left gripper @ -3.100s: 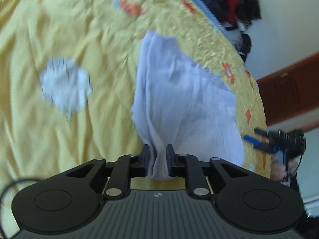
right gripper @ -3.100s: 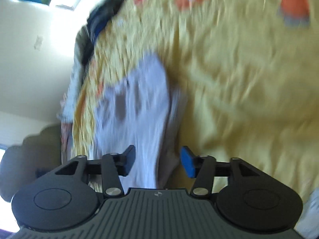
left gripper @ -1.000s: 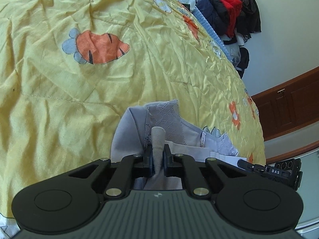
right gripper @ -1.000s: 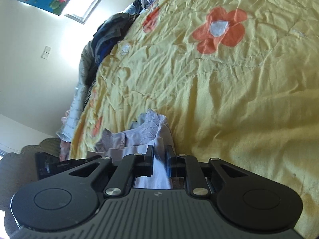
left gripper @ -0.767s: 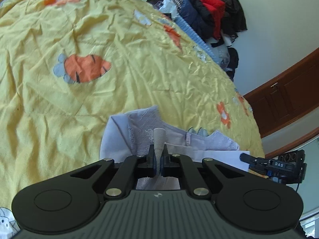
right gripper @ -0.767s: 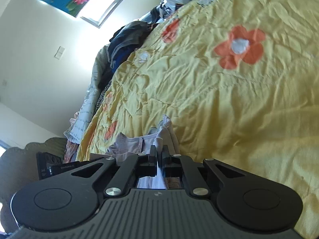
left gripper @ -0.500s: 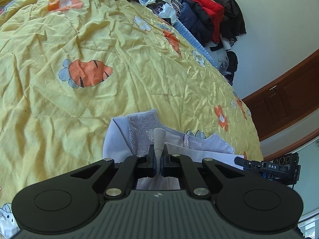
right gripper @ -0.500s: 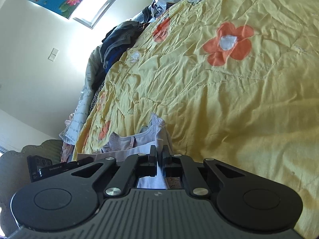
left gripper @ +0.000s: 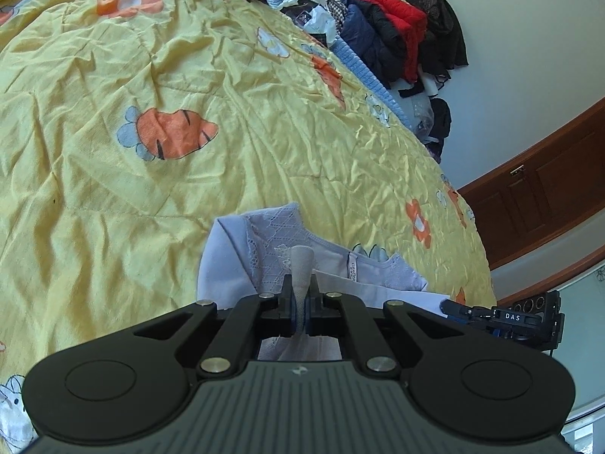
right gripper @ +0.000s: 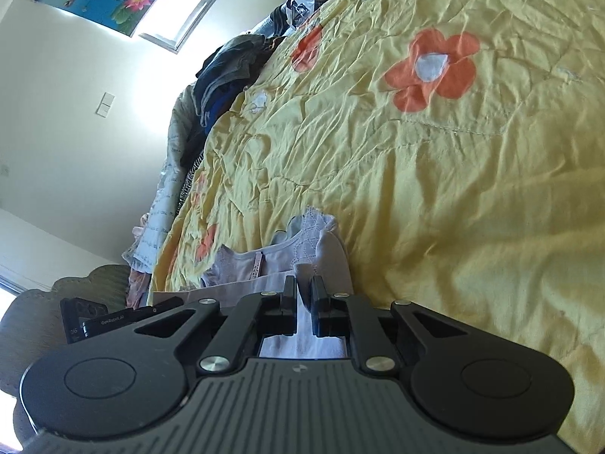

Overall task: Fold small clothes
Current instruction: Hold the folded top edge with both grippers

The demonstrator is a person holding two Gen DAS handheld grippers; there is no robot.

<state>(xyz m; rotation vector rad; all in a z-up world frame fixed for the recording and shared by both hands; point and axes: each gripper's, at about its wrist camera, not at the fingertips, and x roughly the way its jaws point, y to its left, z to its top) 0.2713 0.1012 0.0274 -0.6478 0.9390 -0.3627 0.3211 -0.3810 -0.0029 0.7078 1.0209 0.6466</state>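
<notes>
A small pale lilac top with lace at the neck (left gripper: 261, 249) lies on the yellow bedspread (left gripper: 132, 189), its lower part doubled back toward me. My left gripper (left gripper: 300, 299) is shut on a pinched fold of its cloth. My right gripper (right gripper: 303, 291) is shut on another fold of the same top (right gripper: 321, 242), which shows in the right wrist view with its neck label visible. Each gripper appears at the edge of the other's view, the right gripper (left gripper: 506, 317) and the left gripper (right gripper: 113, 319).
The bedspread (right gripper: 453, 151) has orange flower and carrot prints. Piles of dark and red clothes (left gripper: 401, 34) sit at the far side of the bed, more clothes (right gripper: 223, 72) under the window. A wooden cabinet (left gripper: 548, 189) stands to the right.
Three seconds ago the right gripper was open above the spread-out top. Both grippers now hold folds and have carried the hem toward the neckline; over the last second they rose slightly.
</notes>
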